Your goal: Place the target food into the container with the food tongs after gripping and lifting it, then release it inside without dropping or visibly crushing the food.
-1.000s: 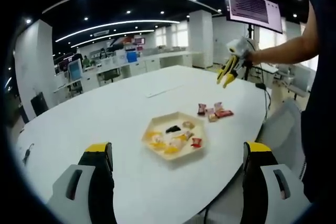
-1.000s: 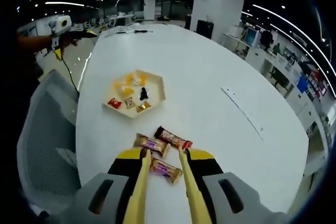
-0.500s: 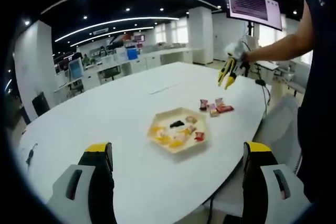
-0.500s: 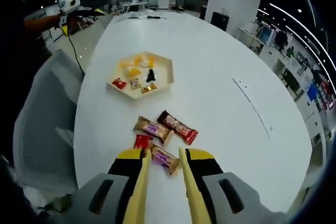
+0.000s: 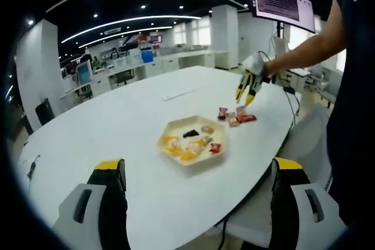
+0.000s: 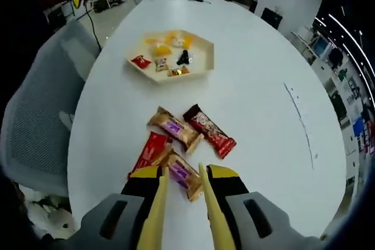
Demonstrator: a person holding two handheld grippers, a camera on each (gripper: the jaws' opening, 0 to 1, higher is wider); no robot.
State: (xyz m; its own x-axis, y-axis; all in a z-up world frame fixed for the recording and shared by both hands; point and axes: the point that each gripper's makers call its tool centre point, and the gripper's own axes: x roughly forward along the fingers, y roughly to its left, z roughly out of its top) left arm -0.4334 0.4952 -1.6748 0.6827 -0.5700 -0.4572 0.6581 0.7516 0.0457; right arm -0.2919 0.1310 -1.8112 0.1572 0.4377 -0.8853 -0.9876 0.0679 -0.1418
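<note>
While the right gripper (image 6: 183,171) hangs over the white surface (image 6: 258,80) with its yellow tongs (image 6: 205,215) slightly apart, their tips straddle one gold-wrapped snack bar (image 6: 184,177) without clamping it. That bar lies among three more wrapped bars, red (image 6: 150,151), gold (image 6: 174,130) and dark red (image 6: 210,130), well apart from the hexagonal tray (image 6: 202,62) of small sweets. Near the surface's edge, the left gripper (image 5: 196,174) holds its jaws wide apart, gripping nothing.
</note>
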